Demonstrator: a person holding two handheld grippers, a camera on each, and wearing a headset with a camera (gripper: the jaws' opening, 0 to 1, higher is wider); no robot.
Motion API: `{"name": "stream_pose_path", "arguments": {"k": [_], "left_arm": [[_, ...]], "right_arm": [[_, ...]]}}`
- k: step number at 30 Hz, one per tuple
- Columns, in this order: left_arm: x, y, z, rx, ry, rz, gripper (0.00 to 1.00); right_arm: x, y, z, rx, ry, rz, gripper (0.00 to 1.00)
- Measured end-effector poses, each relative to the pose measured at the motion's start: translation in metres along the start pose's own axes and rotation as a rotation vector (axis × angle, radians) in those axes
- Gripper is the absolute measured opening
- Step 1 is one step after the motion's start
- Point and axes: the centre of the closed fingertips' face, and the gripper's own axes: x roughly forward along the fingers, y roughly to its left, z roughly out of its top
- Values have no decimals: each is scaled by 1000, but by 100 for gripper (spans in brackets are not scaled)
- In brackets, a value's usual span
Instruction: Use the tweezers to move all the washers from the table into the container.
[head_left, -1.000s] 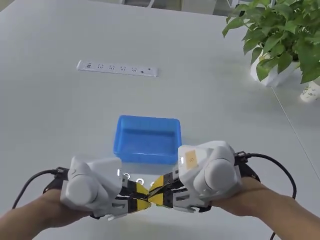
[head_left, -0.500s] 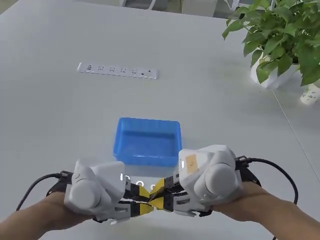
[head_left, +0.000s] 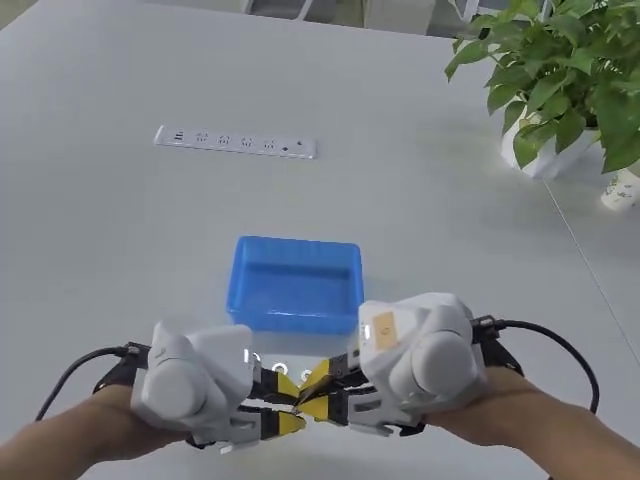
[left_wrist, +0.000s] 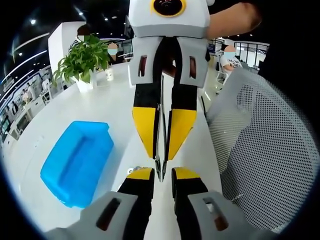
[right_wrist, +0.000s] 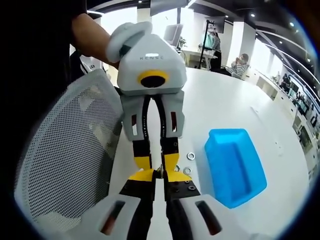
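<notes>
From the headset we look forward and down across the bench (head_left: 120, 220), close above its near edge. Our two gripper views sit low and face each other, nose to nose. The left looks at the right gripper (left_wrist: 160, 156), the right at the left gripper (right_wrist: 157, 164), with the tweezers (left_wrist: 160, 115) between. All three views share the blue container (head_left: 290, 315).

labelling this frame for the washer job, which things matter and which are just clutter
For the job: tweezers, washers, blue container.
Just lying about: power strip, potted plant, cup, mesh chair.
</notes>
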Motion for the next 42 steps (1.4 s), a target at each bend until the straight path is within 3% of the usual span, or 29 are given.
{"name": "stream_pose_path", "arguments": {"k": [7,12,15,19,27,31,42], "left_arm": [[-3,3,-5,-23,5,17,22],[-11,8,-3,-39,5,27,26],[-17,11,7,-34,-10,32,26],[-26,15,31,-3,-48,43,25],[-32,17,75,64,-95,13,21],[-30,16,84,72,-108,-2,16],[-18,14,78,155,-63,-11,6]], "right_arm": [[-3,-7,-8,-8,14,-22,8],[-3,-10,-14,-7,28,-28,8],[-2,-11,-17,-3,34,-31,8],[-2,-13,-19,1,39,-34,8],[-2,-17,-22,-1,47,-44,8],[-3,-18,-23,-1,48,-47,8],[-6,-21,-23,-18,53,-62,8]]}}
